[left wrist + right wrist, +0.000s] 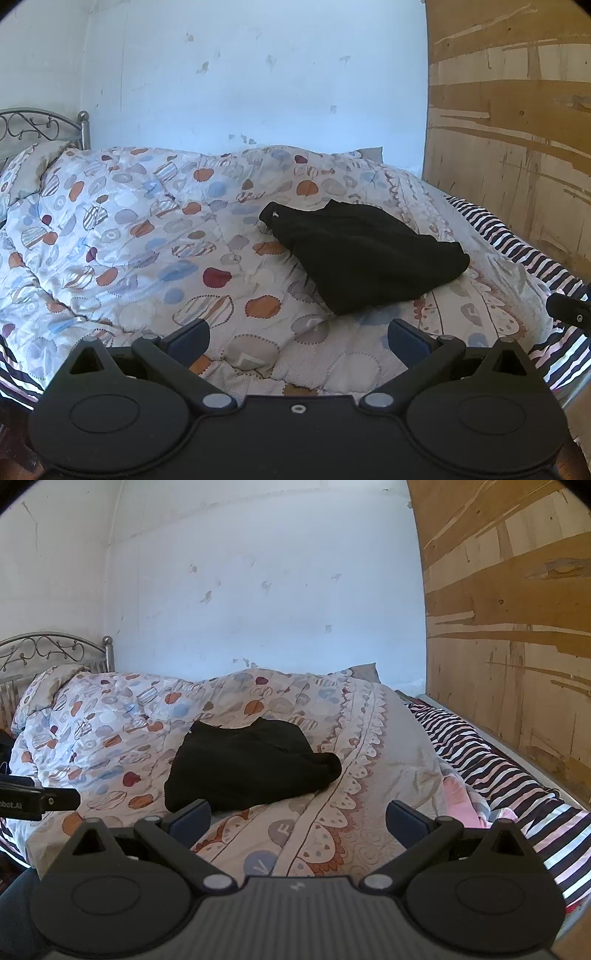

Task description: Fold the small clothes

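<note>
**Black Cloth Waited on the Bed**

While both tongs hung low over the near side of the bed, a small black soft cloth garment (364, 254) lay in a loose heap on the puffy white quilt with orange, blue and red spots (122, 236). It looked bunched, with one end lumpy, but I could not tell if it was partly folded or just dropped there.

The left gripper (298, 338) had its two blue-tipped fingers spread wide and held nothing. The right gripper (297, 818) was spread wide too, also with nothing in it. Both pointed at the garment from just short of it, likely so each could reach a side.

A striped black, white and pink sheet (498, 753) showed past the quilt's edge.
</note>
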